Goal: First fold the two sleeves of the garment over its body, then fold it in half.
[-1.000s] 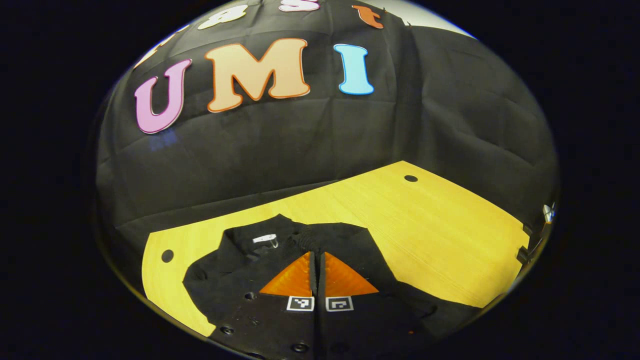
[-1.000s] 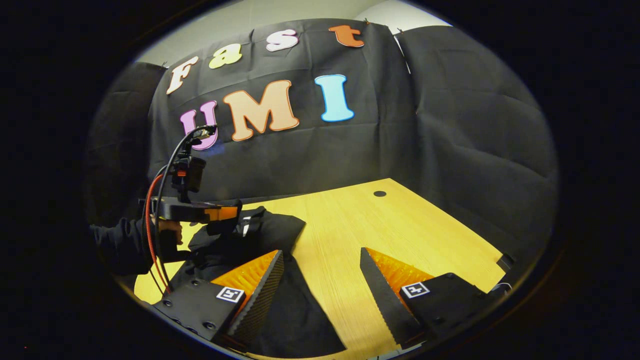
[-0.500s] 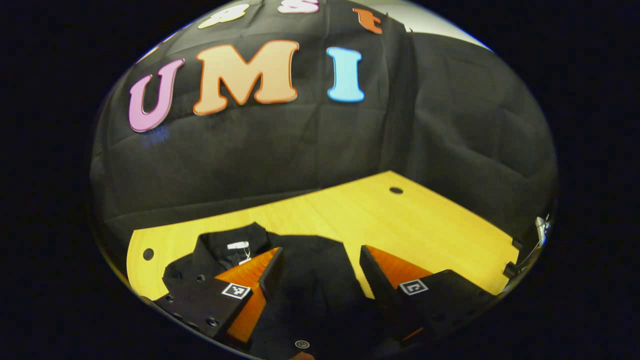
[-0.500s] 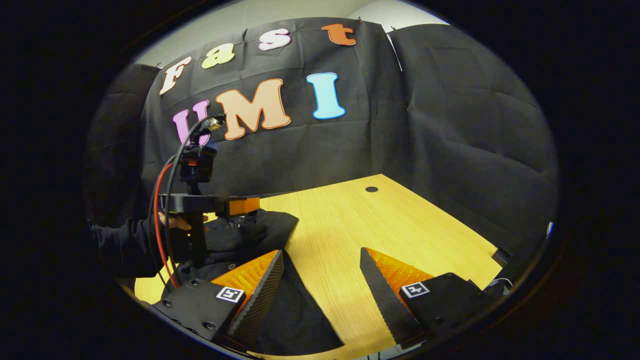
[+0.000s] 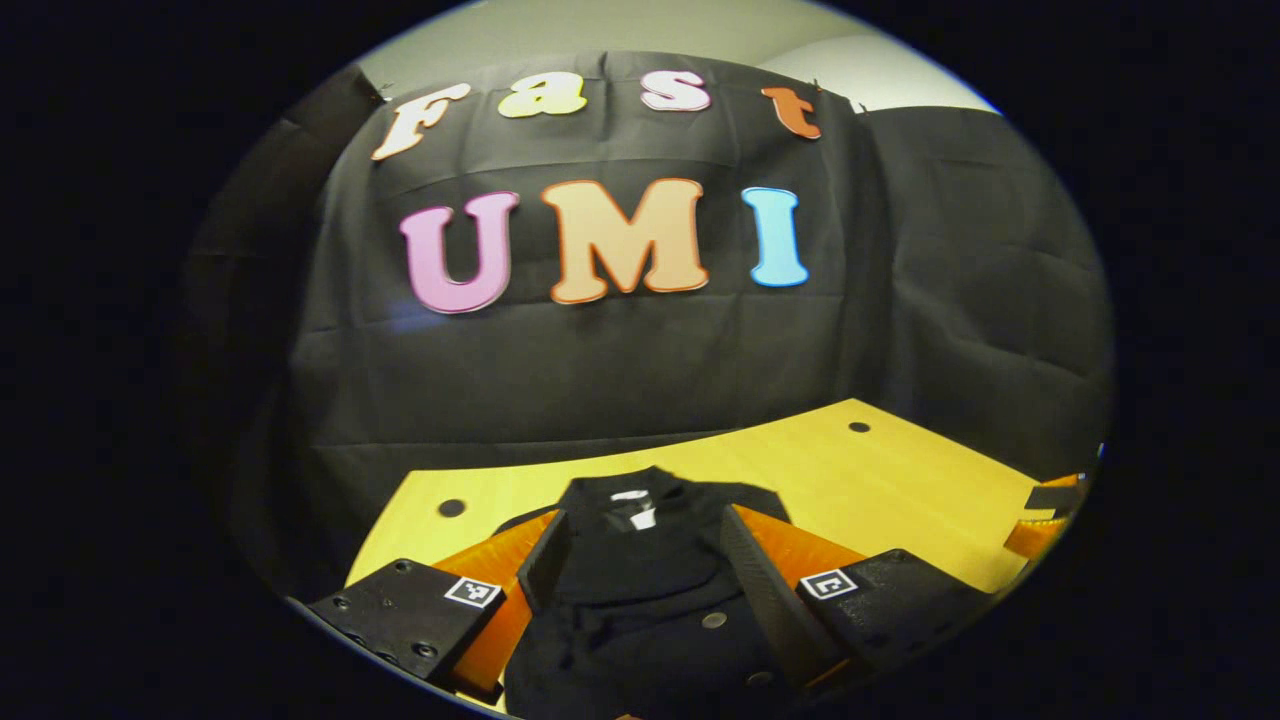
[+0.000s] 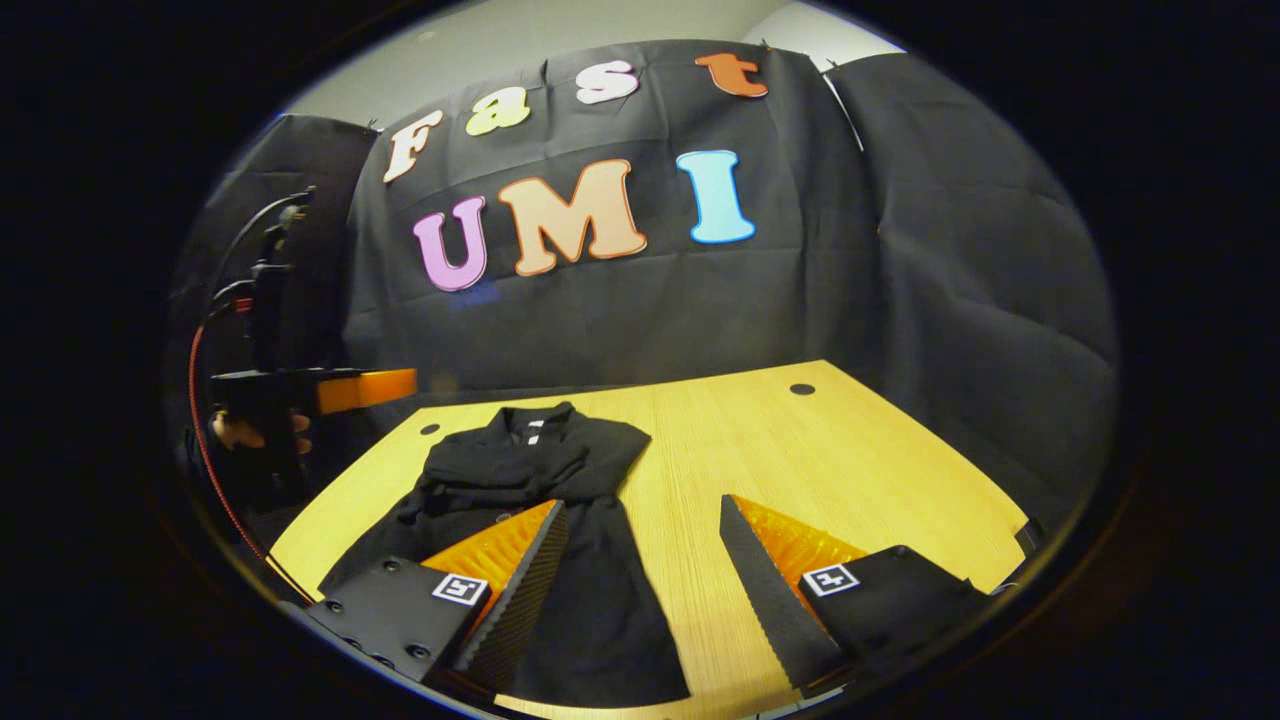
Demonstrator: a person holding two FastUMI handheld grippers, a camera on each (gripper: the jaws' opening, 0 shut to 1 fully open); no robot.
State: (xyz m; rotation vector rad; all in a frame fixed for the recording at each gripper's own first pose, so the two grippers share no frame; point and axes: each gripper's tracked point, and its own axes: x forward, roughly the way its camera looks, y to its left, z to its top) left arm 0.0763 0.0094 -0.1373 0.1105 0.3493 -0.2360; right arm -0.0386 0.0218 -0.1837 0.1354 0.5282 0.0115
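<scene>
While black cloth walls close in the booth, the yellow wooden bench (image 6: 800, 450) carries the black garment (image 6: 530, 470) toward its left edge, collar at the far side, sleeves folded over its body. Left gripper (image 5: 635, 545) hovers with jaws open, right gripper (image 6: 640, 540) likewise, gripping nothing. The garment's near hem is cut off.

each tool (image 5: 635, 560) has black mounts with square tag markers and screws; left tool (image 6: 300, 392) trails a red cable (image 6: 200, 440)
</scene>
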